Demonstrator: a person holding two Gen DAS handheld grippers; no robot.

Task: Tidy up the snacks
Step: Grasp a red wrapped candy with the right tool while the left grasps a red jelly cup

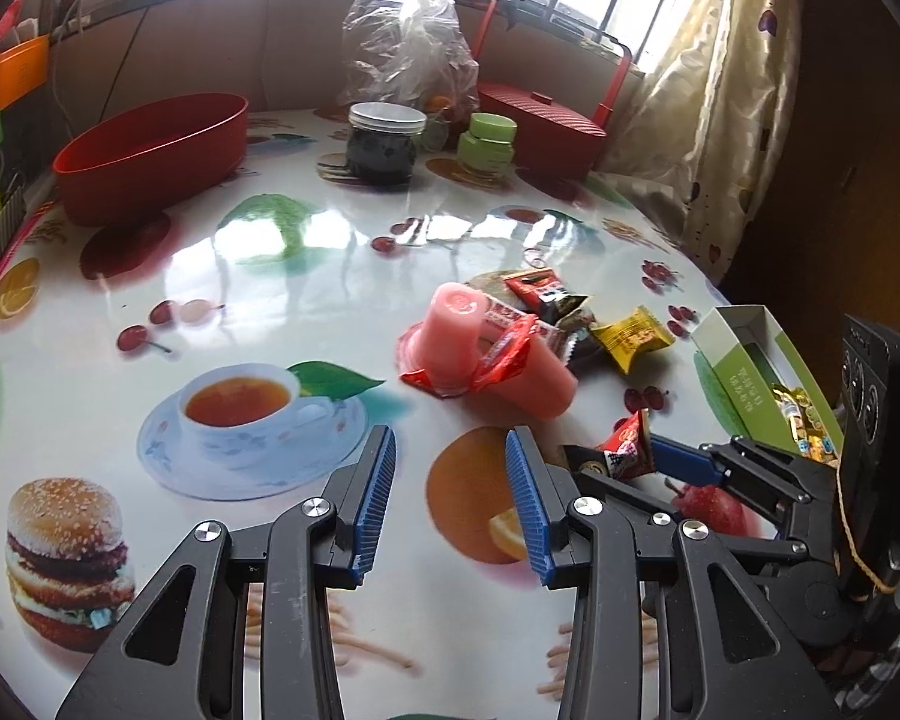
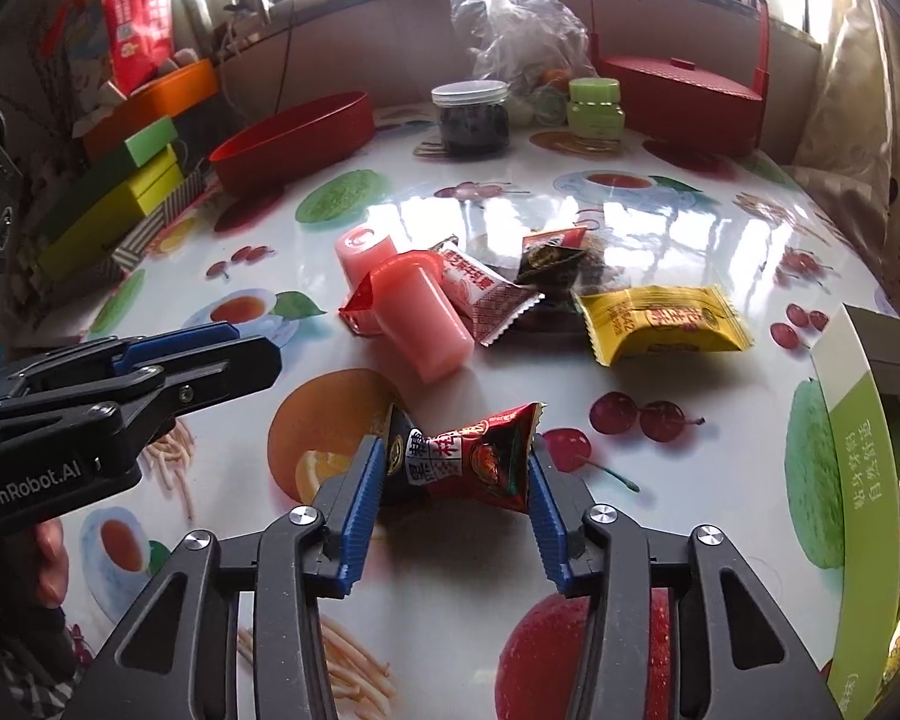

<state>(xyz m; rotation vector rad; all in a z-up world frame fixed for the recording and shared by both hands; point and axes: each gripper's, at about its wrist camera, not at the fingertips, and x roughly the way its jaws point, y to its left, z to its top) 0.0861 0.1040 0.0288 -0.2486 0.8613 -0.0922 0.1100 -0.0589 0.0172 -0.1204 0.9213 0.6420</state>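
Between the blue ribbed pads of the right gripper [image 2: 453,468] lies a small red and black sweet packet [image 2: 468,459], crinkled foil with twisted ends. Both pads press against its ends, so the gripper is clamped on it, just above the glossy tablecloth [image 2: 480,204]. From the left wrist view the same packet shows at the tip of that gripper, off to the right of the left fingers.

Just beyond the right fingertips a pink plastic jelly cup [image 2: 426,324] lies on its side, smooth and round, with a second pink cup [image 2: 363,252] behind it. A white and red wrapped biscuit [image 2: 486,294] leans against them, a dark packet [image 2: 549,258] lies behind that, and a yellow crimped packet [image 2: 660,321] lies to the right. Further right stands an open green and white cardboard box [image 2: 852,450] with wrapped sweets inside.

The left gripper [image 1: 450,468] hangs over the printed cloth with its jaws about half apart and nothing between them; the picture of an orange lies under its fingers.

Far beyond the fingers, at the table's back edge, are an oval red plastic tub [image 1: 150,156], a clear jar with a pale lid [image 1: 384,144], a small green jar [image 1: 486,144], a crumpled clear bag [image 1: 408,42] and a red lidded basket [image 1: 540,114].
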